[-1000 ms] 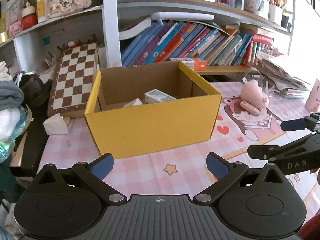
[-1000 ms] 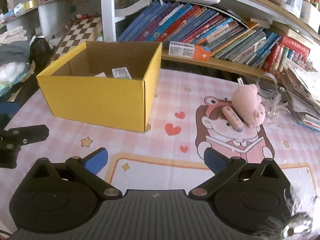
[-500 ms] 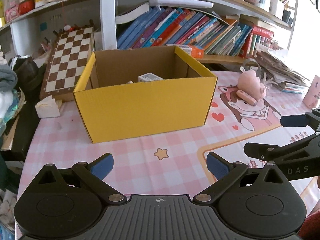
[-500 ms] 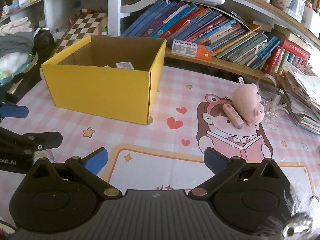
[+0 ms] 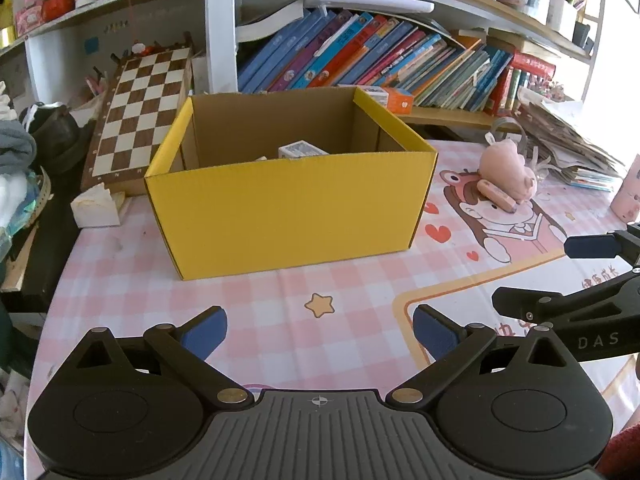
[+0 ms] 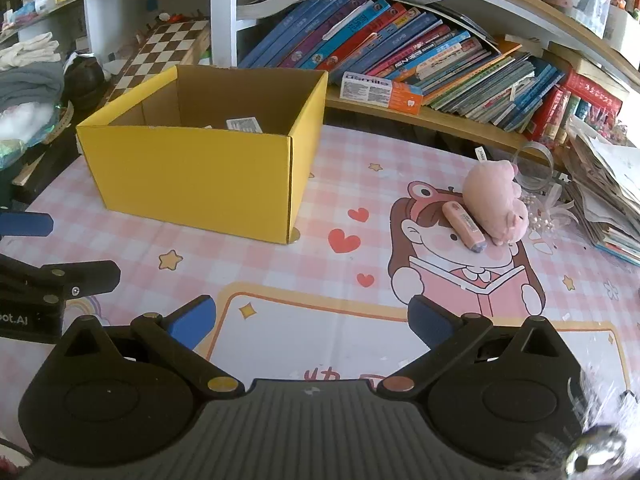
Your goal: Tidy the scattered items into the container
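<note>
Pink checked tablecloth (image 5: 248,300) before crowded bookshelves (image 6: 400,52), yellow cardboard box (image 5: 288,208) mid-table holding small packets, pink plush toy (image 6: 494,200) and eraser (image 6: 464,226) touching, well right of it, left gripper (image 5: 320,328) and right gripper (image 6: 312,318) both spread wide, empty, over bare cloth.

A pink checked tablecloth with cartoon prints (image 5: 256,300) covers the table; behind it, white shelving (image 5: 220,28) holds slanted rows of colourful books (image 6: 400,52); a brown-and-white chessboard (image 5: 140,108) leans at left; bright daylight floods the right.
</note>
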`<action>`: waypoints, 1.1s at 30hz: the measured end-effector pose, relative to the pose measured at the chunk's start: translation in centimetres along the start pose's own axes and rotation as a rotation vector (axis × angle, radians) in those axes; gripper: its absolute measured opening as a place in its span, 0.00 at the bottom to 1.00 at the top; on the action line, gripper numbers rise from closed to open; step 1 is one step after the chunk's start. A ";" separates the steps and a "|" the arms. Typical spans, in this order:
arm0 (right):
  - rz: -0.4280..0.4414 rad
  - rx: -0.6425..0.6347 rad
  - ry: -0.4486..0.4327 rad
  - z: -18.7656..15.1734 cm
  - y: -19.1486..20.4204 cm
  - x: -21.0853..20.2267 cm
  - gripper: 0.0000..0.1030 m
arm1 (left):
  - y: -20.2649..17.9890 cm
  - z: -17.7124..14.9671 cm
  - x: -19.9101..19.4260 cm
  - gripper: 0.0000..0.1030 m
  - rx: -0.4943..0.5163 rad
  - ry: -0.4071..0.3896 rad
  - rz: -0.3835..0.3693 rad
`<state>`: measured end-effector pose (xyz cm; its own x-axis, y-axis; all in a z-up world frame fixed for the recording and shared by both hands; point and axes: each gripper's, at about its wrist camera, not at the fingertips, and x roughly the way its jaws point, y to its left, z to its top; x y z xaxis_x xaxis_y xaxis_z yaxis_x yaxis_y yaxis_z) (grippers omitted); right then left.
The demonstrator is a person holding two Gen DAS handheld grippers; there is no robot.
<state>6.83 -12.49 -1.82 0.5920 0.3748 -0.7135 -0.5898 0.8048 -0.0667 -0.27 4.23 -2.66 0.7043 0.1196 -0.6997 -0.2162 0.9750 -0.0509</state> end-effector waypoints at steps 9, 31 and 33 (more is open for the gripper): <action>0.021 -0.012 0.004 0.0 -1.1 0.2 1.00 | -0.9 0.0 0.2 0.98 -0.013 0.008 0.015; 0.071 -0.007 0.024 -0.1 -6.4 1.3 1.00 | -5.9 1.1 2.3 0.98 -0.006 0.036 0.030; 0.065 -0.006 0.025 -0.1 -7.2 1.4 1.00 | -6.6 1.3 2.6 0.98 0.000 0.037 0.028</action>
<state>11.82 -17.81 -2.43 0.5385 0.4145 -0.7336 -0.6300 0.7762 -0.0239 3.86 -1.67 -3.16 0.6723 0.1395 -0.7270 -0.2352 0.9715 -0.0311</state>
